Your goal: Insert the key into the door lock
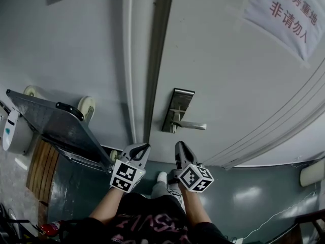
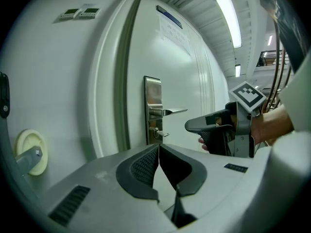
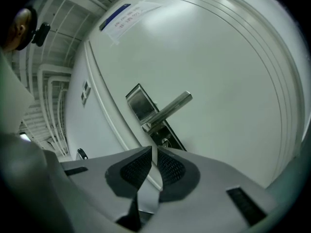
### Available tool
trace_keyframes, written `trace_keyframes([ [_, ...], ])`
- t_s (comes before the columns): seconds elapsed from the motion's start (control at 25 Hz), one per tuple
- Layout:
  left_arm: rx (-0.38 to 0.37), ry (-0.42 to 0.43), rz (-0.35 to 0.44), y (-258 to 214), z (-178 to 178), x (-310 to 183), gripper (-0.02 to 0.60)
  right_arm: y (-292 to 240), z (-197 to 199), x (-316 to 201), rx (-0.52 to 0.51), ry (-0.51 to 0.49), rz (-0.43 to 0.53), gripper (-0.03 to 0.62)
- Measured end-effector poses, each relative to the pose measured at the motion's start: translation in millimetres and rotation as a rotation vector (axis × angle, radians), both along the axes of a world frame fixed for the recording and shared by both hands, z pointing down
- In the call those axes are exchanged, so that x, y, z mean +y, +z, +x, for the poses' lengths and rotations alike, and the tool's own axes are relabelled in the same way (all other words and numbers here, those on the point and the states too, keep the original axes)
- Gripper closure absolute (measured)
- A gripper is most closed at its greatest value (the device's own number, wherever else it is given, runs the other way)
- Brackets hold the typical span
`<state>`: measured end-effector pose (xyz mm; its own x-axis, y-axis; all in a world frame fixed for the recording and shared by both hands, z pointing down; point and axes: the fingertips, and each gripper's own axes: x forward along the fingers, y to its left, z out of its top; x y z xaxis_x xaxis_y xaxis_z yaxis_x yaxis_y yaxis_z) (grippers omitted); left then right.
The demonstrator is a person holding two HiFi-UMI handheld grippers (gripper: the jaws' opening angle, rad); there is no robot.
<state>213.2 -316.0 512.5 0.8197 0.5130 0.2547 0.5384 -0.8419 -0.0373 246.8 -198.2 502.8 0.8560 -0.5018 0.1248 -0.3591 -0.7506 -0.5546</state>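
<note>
Close to the white door (image 1: 228,75), the person holds both tools low, well apart from the lock. The left gripper (image 1: 144,148) is closed, its two pads pressed together with nothing between them. The right gripper (image 1: 180,146) is closed too, with only a thin slit showing, and it holds nothing that I can see. Neither one has a key.

On the door, on the far side, sits a long metal lock plate (image 1: 176,115) with a handle (image 1: 194,126) pointing right. Just under the handle, a small key (image 2: 162,134) seems to stick out of the keyhole, though it is tiny and hard to make out. So I think the key is already in the lock, and the putting-in step looks done. If so, little is left but to keep the grippers clear of it. If that small thing is not the key, the next move would be to find one, pinch it flat, and line it up straight with the slot.
</note>
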Motion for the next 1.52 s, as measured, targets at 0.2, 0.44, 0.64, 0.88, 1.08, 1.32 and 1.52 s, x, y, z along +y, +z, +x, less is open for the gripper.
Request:
trace_keyframes([
  [0.2, 0.006, -0.007, -0.014, -5, 2, 2, 0.565, 1, -2, 8, 0.009, 0.010, -0.070, 0.513],
  [0.44, 0.014, -0.026, -0.029, -7, 10, 5, 0.566, -2, -1, 17, 0.050, 0.011, -0.164, 0.517],
  [0.64, 0.021, -0.042, -0.023, -15, 12, 11, 0.565, -5, 1, 30, 0.068, 0.011, -0.191, 0.520],
  [0.88, 0.041, -0.072, -0.009, -23, 16, 22, 0.566, -20, -2, 41, 0.156, -0.011, -0.309, 0.523],
  [1.08, 0.050, -0.088, 0.002, -31, 14, 34, 0.566, -26, -4, 56, 0.189, -0.009, -0.348, 0.531],
  [1.32, 0.076, -0.110, 0.012, -44, 11, 48, 0.566, -35, -6, 68, 0.231, -0.026, -0.352, 0.531],
  [1.52, 0.093, -0.121, 0.012, -48, 8, 56, 0.566, -42, -13, 72, 0.255, -0.040, -0.352, 0.531],
])
